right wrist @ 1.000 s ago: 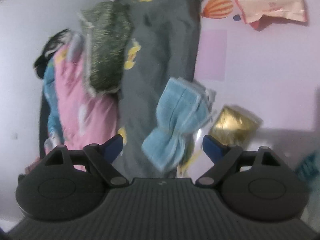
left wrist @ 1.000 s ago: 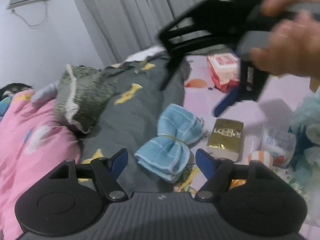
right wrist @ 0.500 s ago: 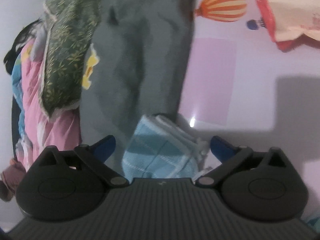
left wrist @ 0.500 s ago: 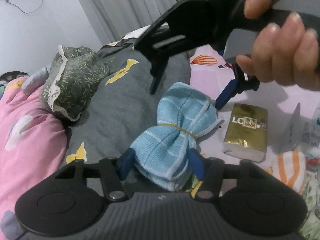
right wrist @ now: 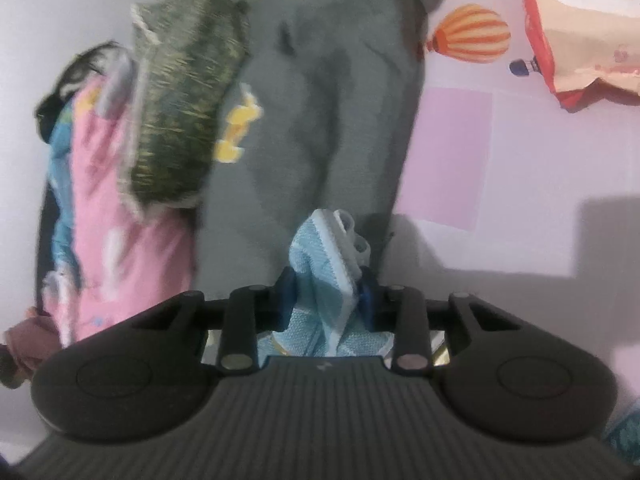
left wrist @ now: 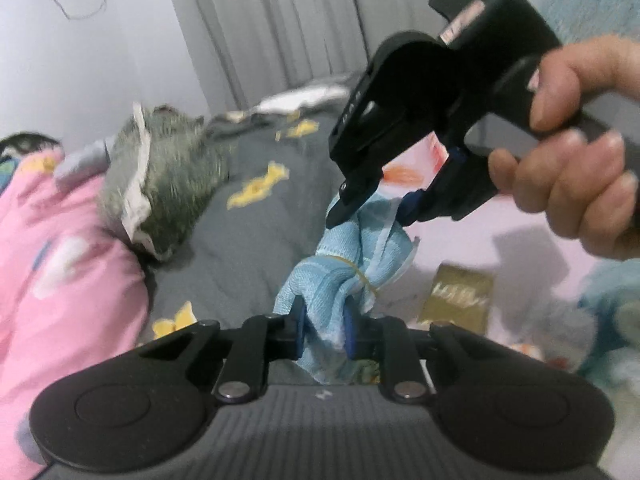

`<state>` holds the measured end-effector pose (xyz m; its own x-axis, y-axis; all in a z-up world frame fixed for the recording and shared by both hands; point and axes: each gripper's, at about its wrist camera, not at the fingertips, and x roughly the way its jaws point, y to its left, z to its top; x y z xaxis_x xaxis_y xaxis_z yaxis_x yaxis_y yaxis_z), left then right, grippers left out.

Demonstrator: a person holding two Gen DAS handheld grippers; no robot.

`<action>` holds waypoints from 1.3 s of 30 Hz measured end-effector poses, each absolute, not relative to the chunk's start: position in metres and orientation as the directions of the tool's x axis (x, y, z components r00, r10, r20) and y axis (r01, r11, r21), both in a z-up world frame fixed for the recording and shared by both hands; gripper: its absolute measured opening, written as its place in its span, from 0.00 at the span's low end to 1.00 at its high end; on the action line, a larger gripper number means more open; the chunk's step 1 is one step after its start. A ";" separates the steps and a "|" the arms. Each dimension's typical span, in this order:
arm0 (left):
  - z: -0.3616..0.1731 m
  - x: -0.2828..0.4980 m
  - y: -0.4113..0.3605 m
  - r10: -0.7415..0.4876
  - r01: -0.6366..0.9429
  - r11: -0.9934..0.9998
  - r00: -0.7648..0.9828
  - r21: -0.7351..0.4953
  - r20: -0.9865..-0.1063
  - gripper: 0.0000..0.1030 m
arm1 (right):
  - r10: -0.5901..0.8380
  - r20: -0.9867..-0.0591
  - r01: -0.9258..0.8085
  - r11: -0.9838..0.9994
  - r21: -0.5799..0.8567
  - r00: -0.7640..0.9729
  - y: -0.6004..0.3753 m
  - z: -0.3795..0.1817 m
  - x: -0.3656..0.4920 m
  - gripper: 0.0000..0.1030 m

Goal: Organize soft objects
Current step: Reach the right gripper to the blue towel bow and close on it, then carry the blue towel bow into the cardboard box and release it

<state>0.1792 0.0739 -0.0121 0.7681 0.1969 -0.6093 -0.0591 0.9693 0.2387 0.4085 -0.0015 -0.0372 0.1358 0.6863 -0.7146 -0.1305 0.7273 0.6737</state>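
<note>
A light blue towel bundle (left wrist: pixel 344 264), tied round the middle with a yellow rubber band, is held between both grippers above the bed. My left gripper (left wrist: pixel 324 330) is shut on its near end. My right gripper (left wrist: pixel 374 210), held by a hand, is shut on its far end; in the right wrist view the right gripper (right wrist: pixel 326 296) pinches the same blue towel (right wrist: pixel 320 252). The towel's middle sags slightly between the two grips.
A grey quilt with yellow shapes (left wrist: pixel 248 216) lies beneath, a green patterned cushion (left wrist: pixel 172 184) and a pink blanket (left wrist: pixel 52 264) to the left. A gold packet (left wrist: pixel 458 298) lies on the pale pink sheet at right. A red-edged wipes pack (right wrist: pixel 580 28) lies further back.
Both grippers have closed on the blue towel, the left on the near end and the right on the far end. The towel has been lifted off the quilt.
</note>
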 end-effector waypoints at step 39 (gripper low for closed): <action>0.016 0.092 -0.243 -0.637 0.694 0.694 0.466 -0.194 -0.614 0.34 | 0.104 -0.901 0.033 0.991 0.130 0.421 -0.502 0.035 0.158 0.29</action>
